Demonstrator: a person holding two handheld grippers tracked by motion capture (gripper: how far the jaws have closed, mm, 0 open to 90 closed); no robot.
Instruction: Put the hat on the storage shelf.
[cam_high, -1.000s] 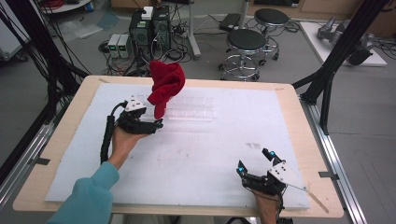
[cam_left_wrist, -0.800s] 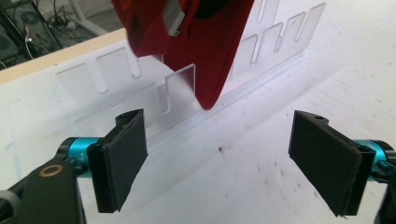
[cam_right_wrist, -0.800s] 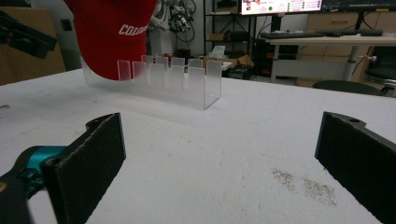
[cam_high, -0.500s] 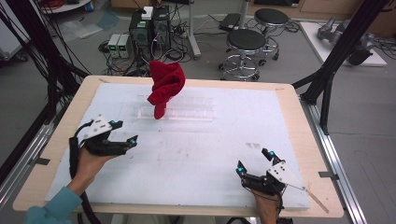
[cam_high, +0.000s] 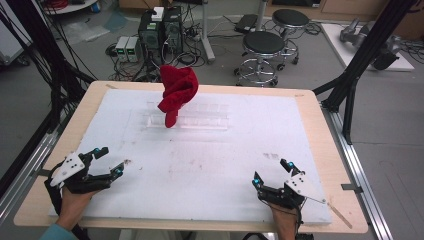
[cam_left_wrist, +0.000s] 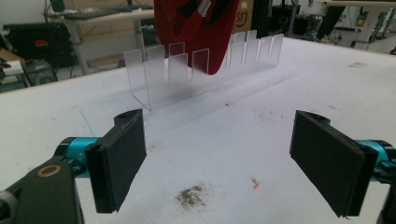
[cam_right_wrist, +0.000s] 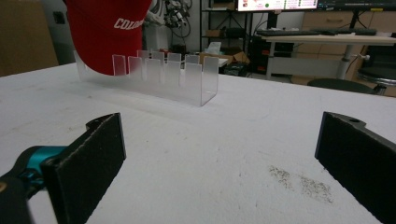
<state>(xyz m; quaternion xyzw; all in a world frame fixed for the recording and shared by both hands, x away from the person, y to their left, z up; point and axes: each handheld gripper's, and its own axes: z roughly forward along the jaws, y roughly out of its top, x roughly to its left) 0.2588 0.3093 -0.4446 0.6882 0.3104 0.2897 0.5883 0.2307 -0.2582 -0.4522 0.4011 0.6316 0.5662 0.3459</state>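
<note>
Red cap (cam_high: 177, 92) in clear rack (cam_high: 200, 117), white table (cam_high: 210, 165), stools (cam_high: 265, 47) behind

The top of the red cap (cam_left_wrist: 194, 32) runs off the picture in the left gripper view. In the right gripper view its white letters (cam_right_wrist: 130, 22) are cut short by its edge. The cap hides part of the clear rack (cam_high: 200, 119) behind it. From high up, the marks on the worktop (cam_high: 272, 156) are too small to make out.
</note>
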